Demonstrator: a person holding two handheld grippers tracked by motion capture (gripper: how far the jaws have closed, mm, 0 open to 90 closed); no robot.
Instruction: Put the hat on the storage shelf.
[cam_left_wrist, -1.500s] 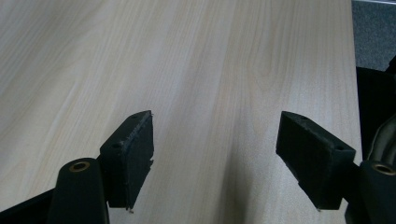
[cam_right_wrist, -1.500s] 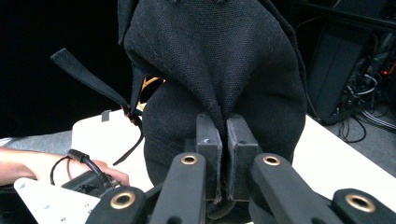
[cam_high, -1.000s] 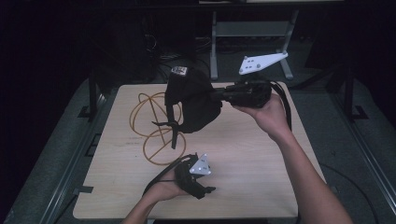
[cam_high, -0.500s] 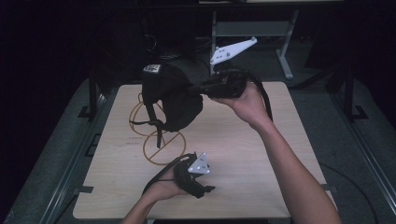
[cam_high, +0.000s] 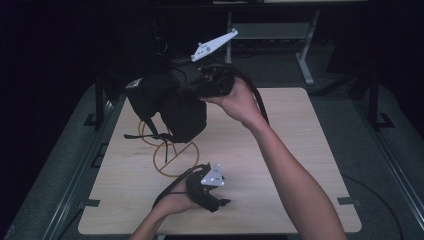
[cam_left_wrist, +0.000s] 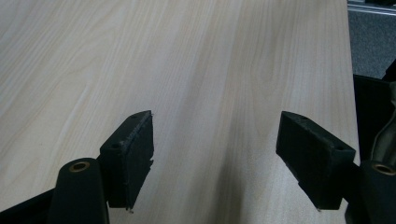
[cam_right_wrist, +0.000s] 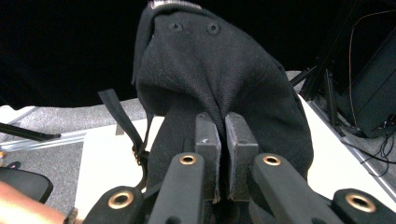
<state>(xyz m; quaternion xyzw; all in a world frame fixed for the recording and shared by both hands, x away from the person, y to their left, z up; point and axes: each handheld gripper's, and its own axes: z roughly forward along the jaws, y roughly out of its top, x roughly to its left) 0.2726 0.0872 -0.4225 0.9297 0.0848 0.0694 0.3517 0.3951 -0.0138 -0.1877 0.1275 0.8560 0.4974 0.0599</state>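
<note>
We've got the right gripper (cam_high: 192, 89) clamped on the black bag (cam_high: 167, 107), dangling up-left of our open, empty left gripper (cam_high: 220, 204).

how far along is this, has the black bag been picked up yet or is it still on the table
Done: the black bag is pinched in the right hand-held gripper, jaws shut on its fabric, and it hangs above the table. In hand: it is held over the far left part, above the orange cable. Left: setting it down somewhere, probably; the left hand-held gripper is open, low over bare wood.
</note>
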